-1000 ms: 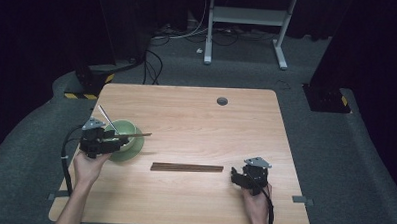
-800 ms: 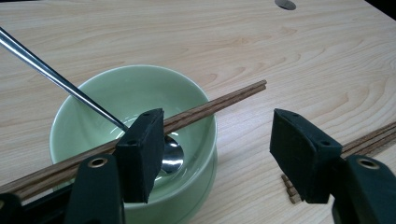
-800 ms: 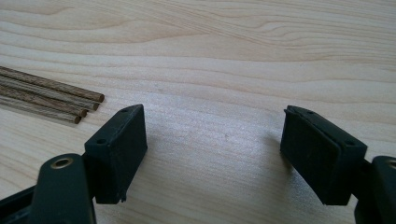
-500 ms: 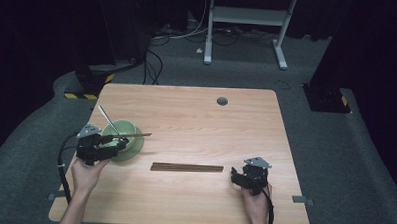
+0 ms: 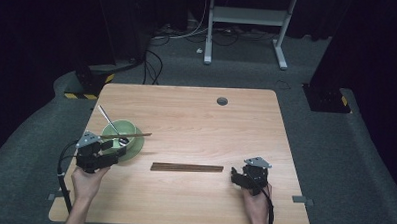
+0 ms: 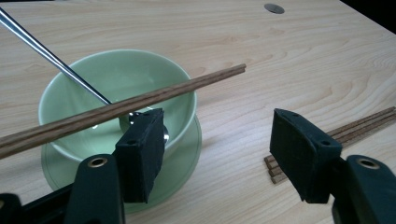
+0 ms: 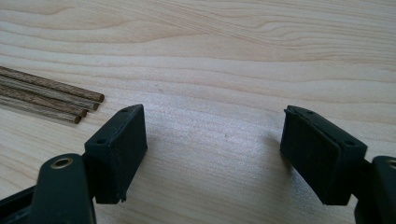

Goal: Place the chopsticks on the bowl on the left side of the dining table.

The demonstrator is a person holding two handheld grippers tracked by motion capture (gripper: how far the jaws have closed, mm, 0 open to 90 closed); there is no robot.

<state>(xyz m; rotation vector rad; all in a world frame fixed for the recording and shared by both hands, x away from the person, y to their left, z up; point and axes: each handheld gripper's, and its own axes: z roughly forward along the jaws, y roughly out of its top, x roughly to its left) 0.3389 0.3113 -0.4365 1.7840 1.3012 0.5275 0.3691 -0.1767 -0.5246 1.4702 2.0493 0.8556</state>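
A pale green bowl (image 5: 119,134) stands on a matching saucer (image 6: 184,156) at the table's left. A metal spoon (image 6: 51,58) leans in the bowl, and one brown chopstick (image 6: 140,100) lies across its rim. Several more chopsticks (image 5: 187,167) lie in a bundle at the table's middle front. My left gripper (image 5: 115,151) is open at the bowl's near side, with nothing between its jaws; its left pad (image 6: 140,154) is just in front of the bowl. My right gripper (image 5: 235,177) is open and low over bare wood, just right of the bundle's ends (image 7: 56,100).
The wooden table (image 5: 196,117) has a round grommet (image 5: 222,101) near its far edge. Beyond it are a dark floor with cables and a white stand (image 5: 244,23). A black box with yellow stripes (image 5: 87,85) sits off the far left corner.
My left gripper has drawn back a little from the bowl toward the table's near edge, still open. The chopstick stays on the rim. The right gripper has not moved.
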